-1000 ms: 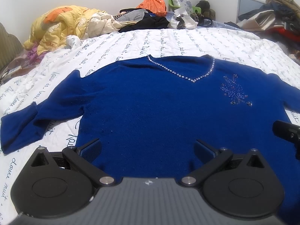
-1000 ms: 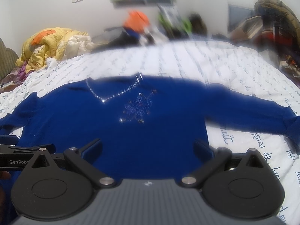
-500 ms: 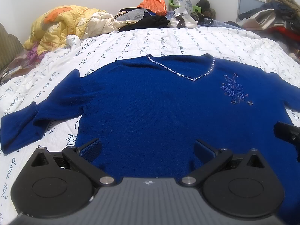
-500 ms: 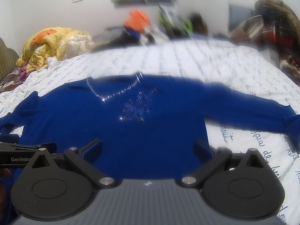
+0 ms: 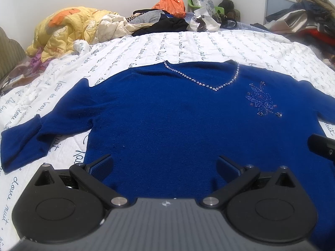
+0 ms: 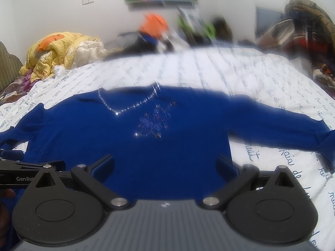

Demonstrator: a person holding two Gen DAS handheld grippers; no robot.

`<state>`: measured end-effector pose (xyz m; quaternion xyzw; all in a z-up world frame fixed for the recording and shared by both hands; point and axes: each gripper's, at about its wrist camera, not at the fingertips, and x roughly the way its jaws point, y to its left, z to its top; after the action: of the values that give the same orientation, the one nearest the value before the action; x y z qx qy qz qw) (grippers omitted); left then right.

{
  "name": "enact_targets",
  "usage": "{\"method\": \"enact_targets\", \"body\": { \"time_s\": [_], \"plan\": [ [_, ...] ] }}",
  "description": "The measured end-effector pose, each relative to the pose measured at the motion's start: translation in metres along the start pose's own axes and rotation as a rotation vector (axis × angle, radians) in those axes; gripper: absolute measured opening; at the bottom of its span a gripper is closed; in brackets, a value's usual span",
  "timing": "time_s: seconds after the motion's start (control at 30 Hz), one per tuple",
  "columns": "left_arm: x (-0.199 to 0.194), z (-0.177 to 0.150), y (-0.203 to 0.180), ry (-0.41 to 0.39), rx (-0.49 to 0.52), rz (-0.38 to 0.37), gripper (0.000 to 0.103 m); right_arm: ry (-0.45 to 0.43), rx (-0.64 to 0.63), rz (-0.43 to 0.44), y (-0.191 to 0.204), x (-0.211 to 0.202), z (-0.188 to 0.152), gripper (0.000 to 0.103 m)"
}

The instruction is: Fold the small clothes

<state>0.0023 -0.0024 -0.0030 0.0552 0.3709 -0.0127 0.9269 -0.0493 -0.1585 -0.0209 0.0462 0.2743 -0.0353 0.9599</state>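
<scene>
A royal blue sweater (image 5: 167, 115) with a rhinestone V-neck and a beaded flower lies flat, front up, on the white bed, sleeves spread to both sides. It also shows in the right wrist view (image 6: 129, 142). My left gripper (image 5: 164, 164) is open and empty over the sweater's bottom hem, left of centre. My right gripper (image 6: 165, 163) is open and empty over the hem at the sweater's right side. The right gripper's tip (image 5: 322, 146) shows in the left wrist view. The left gripper's body (image 6: 25, 167) shows at the left of the right wrist view.
The bed has a white cover with black script (image 5: 188, 46). A yellow quilt (image 5: 67, 27) is heaped at the far left. Clothes, an orange bag (image 5: 171, 2) and clutter lie along the far edge. More clothes are piled at the right (image 5: 303, 18).
The right wrist view has shifted slightly, so the sweater sits a little lower in it. The left gripper has barely moved. Both grippers stay open.
</scene>
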Motion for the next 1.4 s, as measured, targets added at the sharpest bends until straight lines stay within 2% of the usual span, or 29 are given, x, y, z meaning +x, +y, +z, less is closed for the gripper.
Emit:
{"method": "enact_targets", "body": {
  "time_s": [1.4],
  "plan": [
    [0.0023,-0.0004,-0.0037,0.005,0.012,0.008,0.103,-0.009,-0.001,0.011,-0.0028,-0.0011,-0.0014,0.103]
  ]
}}
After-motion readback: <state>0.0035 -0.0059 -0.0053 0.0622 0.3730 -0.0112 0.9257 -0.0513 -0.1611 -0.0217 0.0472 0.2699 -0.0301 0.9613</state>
